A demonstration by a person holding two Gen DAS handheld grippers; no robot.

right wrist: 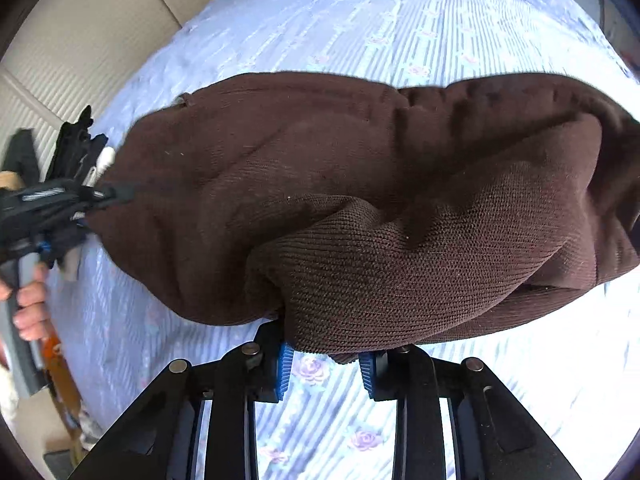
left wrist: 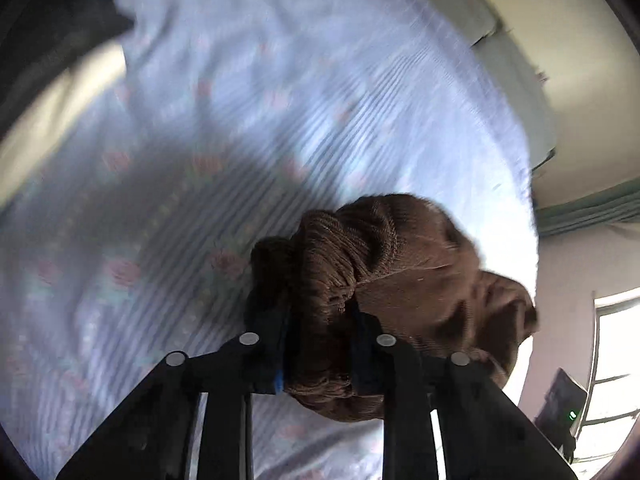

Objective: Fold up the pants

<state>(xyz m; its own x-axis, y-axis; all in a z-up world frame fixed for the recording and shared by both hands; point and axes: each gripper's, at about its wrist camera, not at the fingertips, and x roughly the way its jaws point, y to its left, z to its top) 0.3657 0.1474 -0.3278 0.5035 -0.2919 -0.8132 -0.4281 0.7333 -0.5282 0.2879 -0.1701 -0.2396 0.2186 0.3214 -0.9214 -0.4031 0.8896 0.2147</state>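
The brown pants [right wrist: 340,200] are held above the striped bedsheet [right wrist: 400,20], gripped by both the left gripper [left wrist: 320,332] and right gripper [right wrist: 324,356]. Their full spread is shown only in the right wrist view.

Setting was a home bedroom. A bed [right wrist: 400,20] filled both views, covered by a pale blue striped sheet [left wrist: 240,100] printed with pink roses. Beyond the bed's far edge stood a cream wall [left wrist: 568,40]. A barred window [left wrist: 616,360] admitted daylight past its right corner, under a green curtain [left wrist: 592,208].
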